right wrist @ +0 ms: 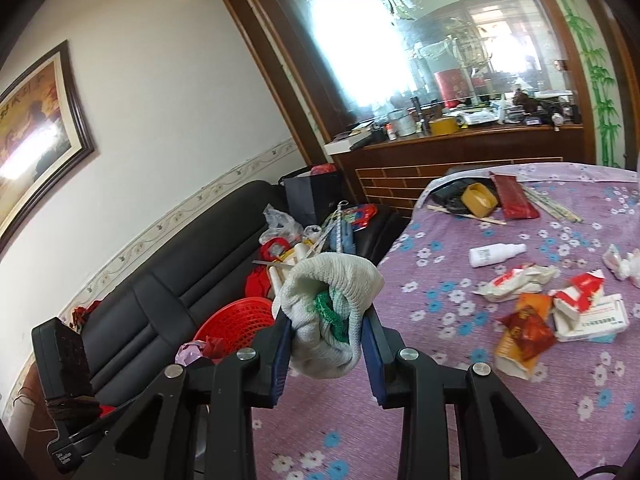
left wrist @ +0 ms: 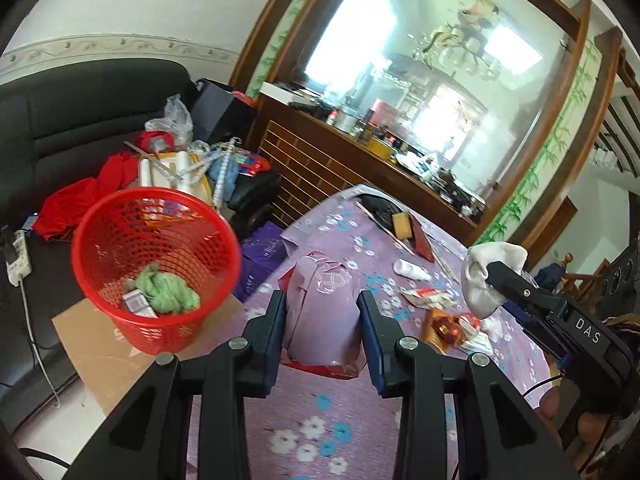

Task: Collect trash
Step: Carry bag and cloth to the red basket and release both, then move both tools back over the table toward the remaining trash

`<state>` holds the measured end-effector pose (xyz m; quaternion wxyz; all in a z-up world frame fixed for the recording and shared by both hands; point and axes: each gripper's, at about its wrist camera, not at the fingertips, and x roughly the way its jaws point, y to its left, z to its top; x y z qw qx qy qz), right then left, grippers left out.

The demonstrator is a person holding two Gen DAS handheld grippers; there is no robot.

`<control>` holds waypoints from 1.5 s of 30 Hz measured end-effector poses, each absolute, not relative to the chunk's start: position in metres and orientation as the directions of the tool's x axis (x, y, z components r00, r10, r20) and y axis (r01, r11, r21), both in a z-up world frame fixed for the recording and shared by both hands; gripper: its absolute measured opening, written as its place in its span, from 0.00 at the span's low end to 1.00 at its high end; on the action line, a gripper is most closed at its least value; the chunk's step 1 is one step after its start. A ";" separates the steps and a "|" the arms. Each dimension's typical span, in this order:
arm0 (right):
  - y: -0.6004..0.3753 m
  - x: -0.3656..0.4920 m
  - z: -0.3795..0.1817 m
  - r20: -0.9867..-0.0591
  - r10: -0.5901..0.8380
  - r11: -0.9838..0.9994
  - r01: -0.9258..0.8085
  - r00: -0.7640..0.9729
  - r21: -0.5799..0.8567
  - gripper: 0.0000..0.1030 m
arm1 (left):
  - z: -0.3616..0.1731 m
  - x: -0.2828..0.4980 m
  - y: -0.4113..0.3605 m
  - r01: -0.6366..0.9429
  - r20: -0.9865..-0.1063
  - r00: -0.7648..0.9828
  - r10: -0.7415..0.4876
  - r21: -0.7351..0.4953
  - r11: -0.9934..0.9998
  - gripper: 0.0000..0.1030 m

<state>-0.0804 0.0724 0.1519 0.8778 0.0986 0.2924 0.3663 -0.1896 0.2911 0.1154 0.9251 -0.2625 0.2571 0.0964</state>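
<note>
**Receptacle.** Red mesh basket (left wrist: 156,268), standing on a cardboard sheet (left wrist: 100,344) beside the table, at the left gripper's 10 o'clock. Contents so far: a green crumpled cloth (left wrist: 166,290) and a small printed carton (left wrist: 138,304). Judged roughly one-third through.

**In hand, right gripper** (right wrist: 327,332). Fingers closed part-way onto a white knitted sock or glove (right wrist: 332,304) with green showing inside; held above the table edge, the basket's rim (right wrist: 236,324) at its 9 o'clock and lower. Judged mid-carry, not yet dropped.

**In hand, left gripper** (left wrist: 322,312). Fingers spread wide to either side of a pink glossy bag (left wrist: 320,308) that lies on the purple floral tablecloth (left wrist: 304,432). Whether the pads touch it cannot be told; no firm hold is shown.

**Outstanding on the table**, from the right wrist view:
- crumpled white-and-red wrapper (right wrist: 516,282), 2 o'clock
- orange-red snack packet (right wrist: 524,332), 3 o'clock
- flattened white box (right wrist: 592,314), 3 o'clock
- tissue wad (right wrist: 620,260), far right
- small white bottle (right wrist: 494,254), 1 o'clock; trash status uncertain

**Far edge, 12 to 1 o'clock:** yellow sponge (right wrist: 478,198), red pouch (right wrist: 514,196), chopsticks (right wrist: 556,204); likely not trash.
</note>
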 end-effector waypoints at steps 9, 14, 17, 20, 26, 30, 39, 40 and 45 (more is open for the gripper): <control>0.135 -0.072 0.144 -0.446 0.771 0.630 -0.644 0.455 0.434 0.34 | 0.124 -0.201 0.350 -0.430 -0.515 0.834 0.197 -0.385 0.817 0.36; 0.182 -0.064 0.135 -0.466 0.807 0.573 -0.675 0.363 0.465 0.34 | 0.108 -0.192 0.381 -0.484 -0.545 0.804 0.237 -0.369 0.794 0.36; 0.213 -0.058 0.128 -0.485 0.812 0.555 -0.686 0.324 0.471 0.34 | 0.094 -0.185 0.397 -0.497 -0.568 0.790 0.231 -0.371 0.785 0.36; 0.239 -0.050 0.117 -0.507 0.816 0.535 -0.694 0.276 0.483 0.34 | 0.084 -0.181 0.406 -0.499 -0.582 0.782 0.223 -0.370 0.784 0.36; 0.284 -0.031 0.078 -0.545 0.828 0.469 -0.693 0.130 0.548 0.34 | 0.058 -0.167 0.421 -0.510 -0.639 0.744 0.195 -0.355 0.783 0.37; 0.301 -0.025 0.057 -0.571 0.816 0.470 -0.676 0.088 0.568 0.37 | 0.046 -0.164 0.424 -0.528 -0.671 0.716 0.192 -0.341 0.778 0.38; 0.300 -0.012 0.049 -0.542 0.839 0.443 -0.638 0.047 0.630 0.70 | 0.041 -0.168 0.424 -0.547 -0.691 0.694 0.201 -0.325 0.771 0.58; 0.298 -0.012 0.050 -0.541 0.839 0.445 -0.633 0.047 0.634 0.70 | 0.042 -0.169 0.423 -0.546 -0.688 0.697 0.201 -0.327 0.771 0.58; 0.266 -0.014 0.067 -0.507 0.859 0.435 -0.617 0.065 0.657 0.70 | 0.059 -0.172 0.398 -0.503 -0.660 0.726 0.194 -0.316 0.804 0.69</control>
